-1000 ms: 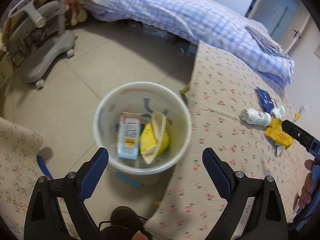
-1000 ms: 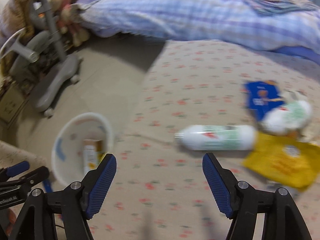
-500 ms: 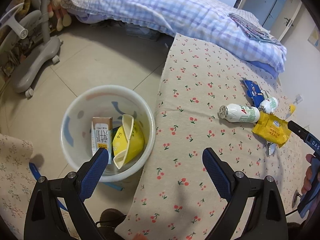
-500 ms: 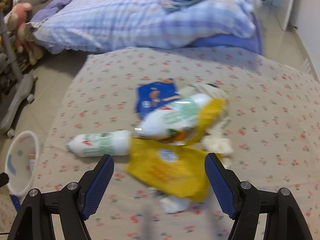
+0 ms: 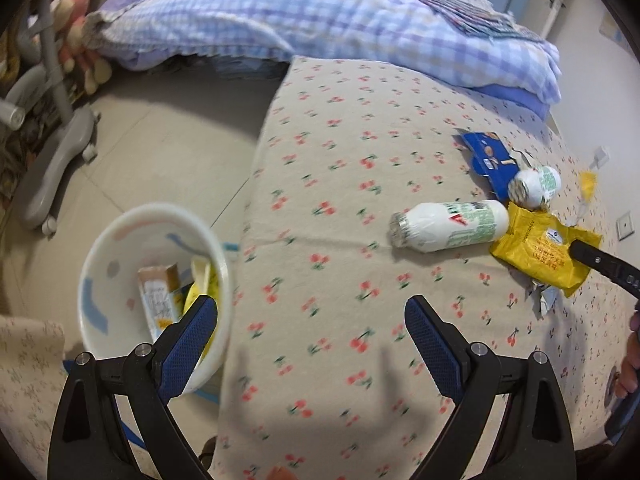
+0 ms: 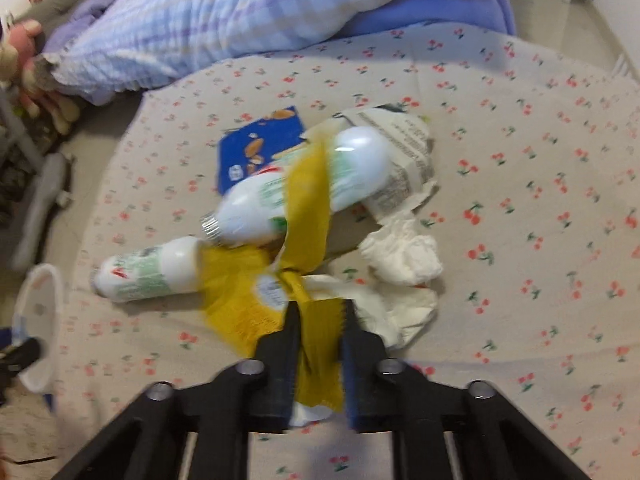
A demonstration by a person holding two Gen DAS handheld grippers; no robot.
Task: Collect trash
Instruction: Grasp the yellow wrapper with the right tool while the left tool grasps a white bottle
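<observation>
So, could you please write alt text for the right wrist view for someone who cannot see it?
The right gripper is shut on a yellow wrapper on a cherry-print cloth. Beyond lie two white bottles, a blue packet and crumpled tissue; a white bin sits at far left.

1. Soft, even daylight; no glare.
2. My right view smears with motion blur, bottles (image 6: 296, 188) worst.
3. My left view is sharper; the bin (image 5: 120, 240) is blurred.
4. Fisheye bends edges, corners black.
</observation>
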